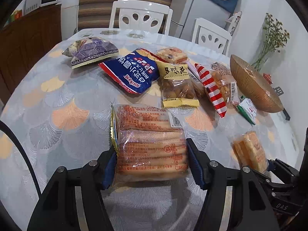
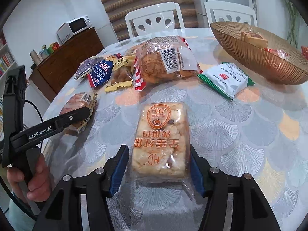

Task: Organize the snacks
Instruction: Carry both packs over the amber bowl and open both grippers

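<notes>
My left gripper [image 1: 152,163] is shut on a clear packet of long biscuits [image 1: 148,140], its blue pads against both sides, just above the table. My right gripper [image 2: 158,167] is shut on a small orange-printed cake packet [image 2: 160,140], which also shows in the left wrist view [image 1: 250,150]. A brown ribbed bowl [image 2: 258,57] stands at the far right and holds a couple of small packets [image 2: 254,37]. Loose snacks lie across the table: a blue bag [image 1: 132,71], a purple bag [image 1: 90,51], a yellow peanut bag [image 1: 177,84], a red-striped bag [image 1: 213,88] and a green-white packet [image 2: 227,79].
The round table [image 1: 57,100] has a patterned fan-print cover. White chairs [image 1: 140,16] stand behind it. A wooden cabinet [image 2: 65,61] with a microwave [image 2: 77,26] is at the left. A vase of dried flowers [image 1: 273,38] stands behind the bowl.
</notes>
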`<state>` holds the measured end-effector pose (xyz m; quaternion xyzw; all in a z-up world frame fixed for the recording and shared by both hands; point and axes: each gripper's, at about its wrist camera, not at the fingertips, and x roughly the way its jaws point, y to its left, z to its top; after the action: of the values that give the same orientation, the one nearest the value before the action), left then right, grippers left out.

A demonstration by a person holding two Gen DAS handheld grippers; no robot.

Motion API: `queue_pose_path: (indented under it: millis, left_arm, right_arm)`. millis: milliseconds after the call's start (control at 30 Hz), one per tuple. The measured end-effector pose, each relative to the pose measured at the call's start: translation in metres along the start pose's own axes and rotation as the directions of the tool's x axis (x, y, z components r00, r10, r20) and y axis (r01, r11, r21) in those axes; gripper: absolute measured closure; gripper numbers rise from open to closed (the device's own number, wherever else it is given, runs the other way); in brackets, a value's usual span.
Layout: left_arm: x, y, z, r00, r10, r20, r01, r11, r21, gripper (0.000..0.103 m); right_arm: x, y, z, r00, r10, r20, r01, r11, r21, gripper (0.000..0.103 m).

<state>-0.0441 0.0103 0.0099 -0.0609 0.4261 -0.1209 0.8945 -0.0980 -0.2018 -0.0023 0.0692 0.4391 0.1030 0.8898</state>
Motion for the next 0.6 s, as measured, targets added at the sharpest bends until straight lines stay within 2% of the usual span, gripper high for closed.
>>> queue_pose_path:
  millis: [100,200,367,500,600]
  left_arm:
    - [0.0,-0.003,0.0,1.0,0.015,0.003,-0.015,1.0,0.018,0.041]
    - [-0.001,-0.005,0.0,1.0,0.017,0.004,-0.017,1.0,0.026,0.041]
    - [-0.004,-0.018,0.003,0.999,0.04,0.01,-0.04,0.997,0.073,0.041]
    - [-0.015,-0.038,0.012,0.999,-0.024,0.028,0.022,0.996,0.087,0.041]
    - [-0.023,-0.059,0.023,0.997,-0.05,0.053,0.043,0.99,0.131,0.041]
  right_arm:
    - [0.001,0.006,-0.001,0.999,-0.044,0.012,0.045,0.999,-0.015,0.044]
    - [0.0,0.006,-0.003,0.996,-0.089,0.027,0.089,0.996,-0.017,0.054]
    - [-0.009,-0.003,-0.003,0.998,-0.058,0.029,0.057,0.998,0.008,0.057]
    - [-0.024,-0.009,-0.002,0.995,-0.081,0.058,0.081,0.997,0.002,0.057]
    - [-0.039,-0.018,0.002,0.993,-0.082,0.09,0.081,0.997,0.018,0.057]
